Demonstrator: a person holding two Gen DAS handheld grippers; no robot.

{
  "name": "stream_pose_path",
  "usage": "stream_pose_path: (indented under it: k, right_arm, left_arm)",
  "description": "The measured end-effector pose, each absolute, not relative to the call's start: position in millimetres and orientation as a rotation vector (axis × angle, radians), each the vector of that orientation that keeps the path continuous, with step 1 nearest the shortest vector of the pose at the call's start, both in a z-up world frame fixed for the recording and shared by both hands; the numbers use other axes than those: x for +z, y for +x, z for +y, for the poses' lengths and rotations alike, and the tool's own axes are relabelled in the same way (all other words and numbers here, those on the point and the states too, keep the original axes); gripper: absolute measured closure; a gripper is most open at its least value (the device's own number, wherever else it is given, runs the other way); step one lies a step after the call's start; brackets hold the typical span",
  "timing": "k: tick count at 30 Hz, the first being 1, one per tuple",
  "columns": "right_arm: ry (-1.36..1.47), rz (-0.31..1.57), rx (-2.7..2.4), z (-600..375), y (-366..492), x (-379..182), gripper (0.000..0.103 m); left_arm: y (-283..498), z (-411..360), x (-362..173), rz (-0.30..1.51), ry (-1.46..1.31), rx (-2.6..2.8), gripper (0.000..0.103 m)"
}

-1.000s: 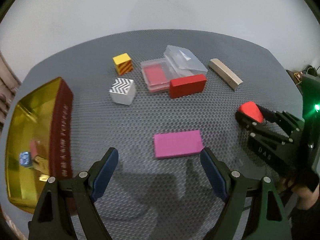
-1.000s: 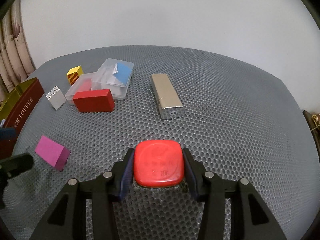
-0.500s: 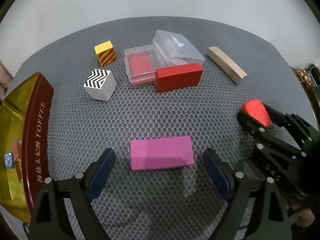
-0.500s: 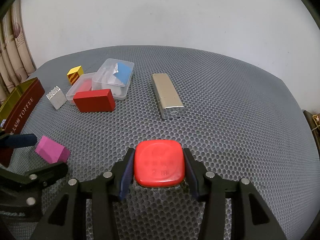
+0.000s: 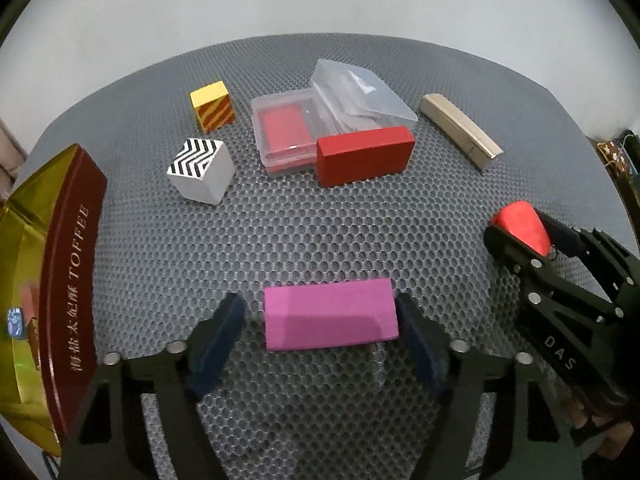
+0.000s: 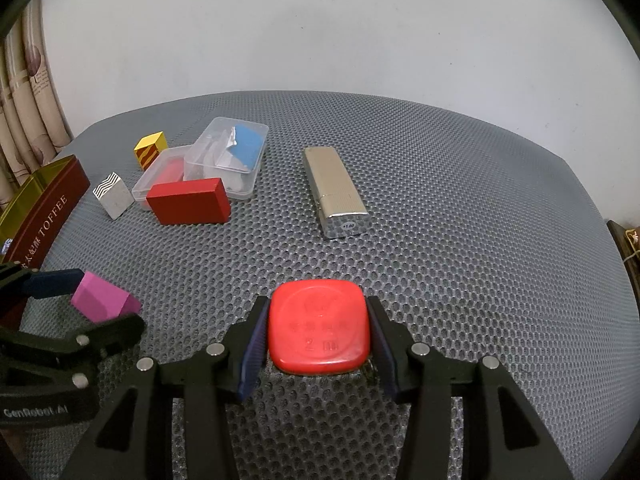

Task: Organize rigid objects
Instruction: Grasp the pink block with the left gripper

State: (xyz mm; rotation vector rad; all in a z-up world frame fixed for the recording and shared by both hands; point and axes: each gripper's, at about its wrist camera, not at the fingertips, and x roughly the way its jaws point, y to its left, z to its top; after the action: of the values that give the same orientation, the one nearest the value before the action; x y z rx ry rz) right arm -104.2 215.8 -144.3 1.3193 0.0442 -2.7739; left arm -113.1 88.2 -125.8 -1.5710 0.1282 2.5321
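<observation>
Block (image 5: 330,322) nearest on bench (image 5: 320,240), tin (image 5: 60,300) at left. Two cubes (image 5: 200,176) left of clear boxes (image 5: 320,124); long case (image 5: 460,136) right.

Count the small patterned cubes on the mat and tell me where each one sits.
2. The yellow cube with red stripes sits farthest back, left of the clear plastic boxes. The white cube with black zigzags sits nearer, beside the toffee tin. The tin may hide more.

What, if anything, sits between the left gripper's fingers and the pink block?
Nothing visible. The pink block lies on the mesh table between the fingers of the left gripper, whose jaws have just been closing; a small gap remains on one side.
</observation>
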Motion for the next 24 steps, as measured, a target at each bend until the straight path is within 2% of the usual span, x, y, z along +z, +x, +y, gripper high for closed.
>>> stream_pose_path:
  k: [3,24]
  right_arm:
    - [1.319,0.043,-2.774,215,-104,-145,0.054]
    - [1.322,0.043,-2.778,215,-103,-145,0.054]
  left_arm:
    - [-112,86,-124,0.117,-1.569,2.536,0.047]
    - [-101,54,-108,0.151,-1.535,2.609,0.047]
